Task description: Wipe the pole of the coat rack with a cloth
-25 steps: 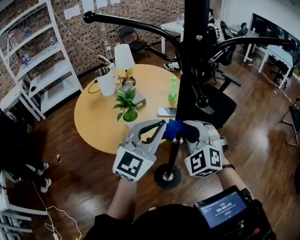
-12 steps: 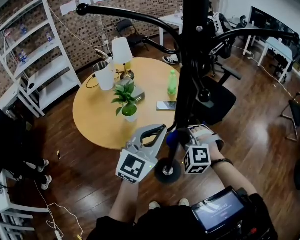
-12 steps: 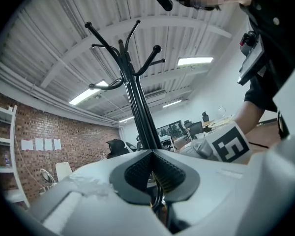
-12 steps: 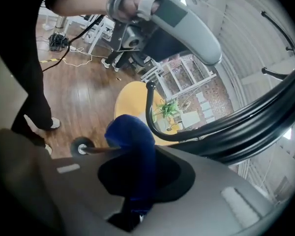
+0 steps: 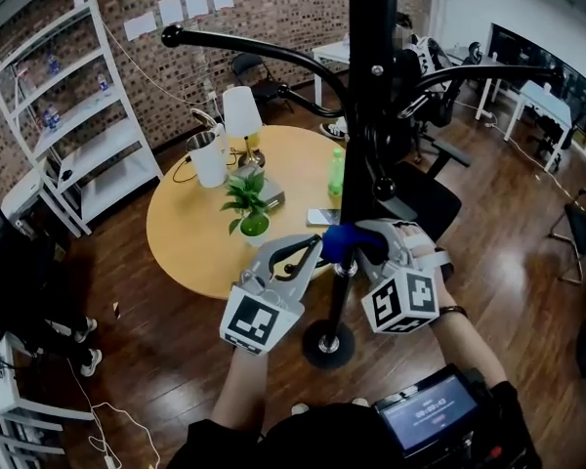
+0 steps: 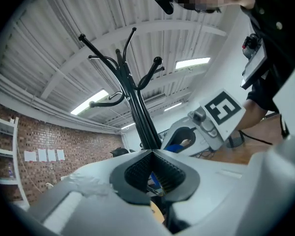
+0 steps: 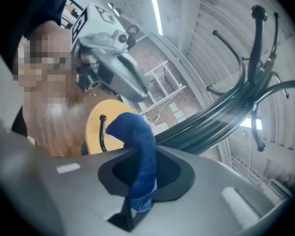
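The black coat rack pole [image 5: 366, 115] rises through the middle of the head view from a round base [image 5: 327, 345] on the wood floor. My right gripper [image 5: 363, 245] is shut on a blue cloth [image 5: 344, 243], which is pressed against the lower pole. In the right gripper view the cloth [image 7: 140, 151] sticks up from between the jaws, with the pole [image 7: 211, 119] just beyond. My left gripper [image 5: 313, 245] sits shut and empty just left of the pole, tips near the cloth. Its own view shows the pole [image 6: 140, 117] towering over the closed jaws.
A round wooden table [image 5: 190, 242] stands behind left of the pole with a potted plant [image 5: 249, 203], a green bottle [image 5: 338, 172], a phone [image 5: 324, 218], a white jug [image 5: 208, 159] and a lamp [image 5: 242, 113]. White shelving [image 5: 78, 135] lines the brick wall. A black office chair [image 5: 425, 198] stands right of the pole.
Both grippers and the cloth slid down the pole toward the base, then came back up to a slightly higher spot than a second ago.
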`<state>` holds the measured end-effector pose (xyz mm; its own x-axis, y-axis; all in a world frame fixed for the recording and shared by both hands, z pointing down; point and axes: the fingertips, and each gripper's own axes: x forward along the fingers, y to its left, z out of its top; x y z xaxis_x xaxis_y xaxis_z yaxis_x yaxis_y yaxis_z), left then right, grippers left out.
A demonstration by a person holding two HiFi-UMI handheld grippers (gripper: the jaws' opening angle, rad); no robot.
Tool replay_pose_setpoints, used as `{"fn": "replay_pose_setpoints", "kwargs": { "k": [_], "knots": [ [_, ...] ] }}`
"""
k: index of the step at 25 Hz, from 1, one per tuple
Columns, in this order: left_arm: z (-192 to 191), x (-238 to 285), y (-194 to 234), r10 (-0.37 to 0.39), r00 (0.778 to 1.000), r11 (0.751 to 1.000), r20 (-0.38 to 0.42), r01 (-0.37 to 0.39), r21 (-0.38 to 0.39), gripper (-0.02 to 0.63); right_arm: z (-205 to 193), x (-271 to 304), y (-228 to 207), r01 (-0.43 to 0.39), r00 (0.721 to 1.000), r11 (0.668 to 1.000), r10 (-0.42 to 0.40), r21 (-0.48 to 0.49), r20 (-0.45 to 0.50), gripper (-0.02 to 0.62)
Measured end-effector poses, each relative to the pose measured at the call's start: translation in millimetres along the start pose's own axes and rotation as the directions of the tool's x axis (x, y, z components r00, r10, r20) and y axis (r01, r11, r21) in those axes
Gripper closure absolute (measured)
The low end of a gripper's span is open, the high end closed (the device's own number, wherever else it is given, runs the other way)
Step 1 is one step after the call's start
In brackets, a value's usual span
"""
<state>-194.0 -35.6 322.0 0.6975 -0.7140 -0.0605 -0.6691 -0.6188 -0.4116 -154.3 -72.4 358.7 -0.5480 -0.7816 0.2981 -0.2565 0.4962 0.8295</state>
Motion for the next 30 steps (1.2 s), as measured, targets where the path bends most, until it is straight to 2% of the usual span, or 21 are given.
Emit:
{"fn": "replay_pose_setpoints", "kwargs": {
  "k": [4, 10, 12, 15, 19, 23, 27, 30],
  "knots": [
    [14.1, 3.3, 7.7, 0.006, 0.999, 0.999, 0.039, -0.008, 0.035, 0.603, 36.1, -17.6, -57.7, 0.136, 0.986, 0.990, -0.138, 0.028, 0.089, 0.545],
    [31.9, 5.7, 12.0, 0.006, 0.996, 0.997, 0.085, -0.012, 0.076, 0.603, 73.4, -45.1, -128.4, 0.311, 0.928, 0.946, -0.322, 0.087, 0.188, 0.545],
    [31.1, 4.0, 14.6, 0.015, 0.996, 0.997, 0.082, -0.020, 0.071, 0.603, 77.1, -53.6, -142.1, 0.351, 0.913, 0.932, -0.361, 0.089, 0.189, 0.545],
    [27.9, 1.6, 17.3, 0.027, 0.997, 0.998, 0.072, -0.032, 0.060, 0.603, 73.9, -56.9, -145.7, 0.358, 0.910, 0.928, -0.371, 0.102, 0.185, 0.545],
    [24.8, -0.1, 16.2, 0.029, 0.997, 0.997, 0.068, -0.034, 0.063, 0.603, 57.3, -42.0, -114.6, 0.302, 0.938, 0.951, -0.310, 0.074, 0.156, 0.545],
    [15.6, -1.7, 12.3, 0.028, 0.998, 0.999, 0.049, -0.030, 0.037, 0.603, 29.9, -15.9, -54.7, 0.208, 0.975, 0.978, -0.205, -0.025, 0.082, 0.545],
    [0.7, -3.9, 0.7, 0.014, 1.000, 1.000, 0.010, -0.014, -0.003, 0.603, -1.7, 8.3, 11.7, 0.069, 0.997, 0.985, -0.074, -0.155, -0.026, 0.545],
    [-7.1, -7.8, -2.5, 0.021, 1.000, 0.999, -0.006, -0.022, -0.029, 0.603, -22.9, 21.2, 51.1, -0.055, 0.995, 0.978, 0.038, -0.202, -0.088, 0.545]
  ]
}}
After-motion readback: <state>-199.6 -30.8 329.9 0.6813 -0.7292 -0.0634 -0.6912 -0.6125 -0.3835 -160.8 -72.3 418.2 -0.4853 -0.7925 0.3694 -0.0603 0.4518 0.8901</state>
